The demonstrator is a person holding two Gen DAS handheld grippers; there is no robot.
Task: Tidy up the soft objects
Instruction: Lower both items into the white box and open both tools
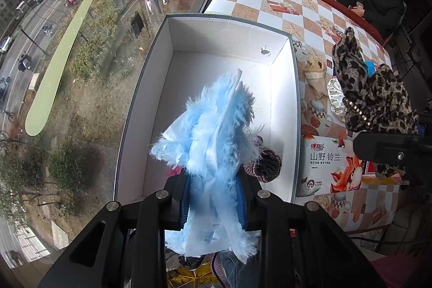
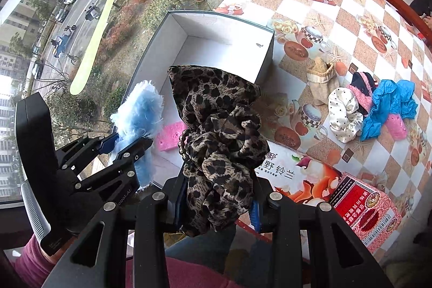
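A: What does the left gripper (image 1: 214,203) carry?
B: A fluffy light-blue cloth (image 1: 213,142), pinched between its narrowly set blue pads, hanging over the near end of the white box (image 1: 151,88).

A: And the right gripper (image 2: 217,207)?
B: It is clamped on a leopard-print scrunchie (image 2: 221,136), jaws close together, above the box's near right rim, just beside the left gripper.

A: Anything already in the box?
B: A pink sponge (image 2: 171,135) on the floor near the left wall, and a dark knitted piece (image 1: 266,165) at the near right corner.

A: What lies outside it?
B: On the checked tablecloth (image 2: 348,4) to the right: a beige pouch (image 2: 321,80), a white dotted scrunchie (image 2: 344,116), a crumpled blue cloth (image 2: 388,105) and a tissue pack (image 2: 297,177) close by the box.
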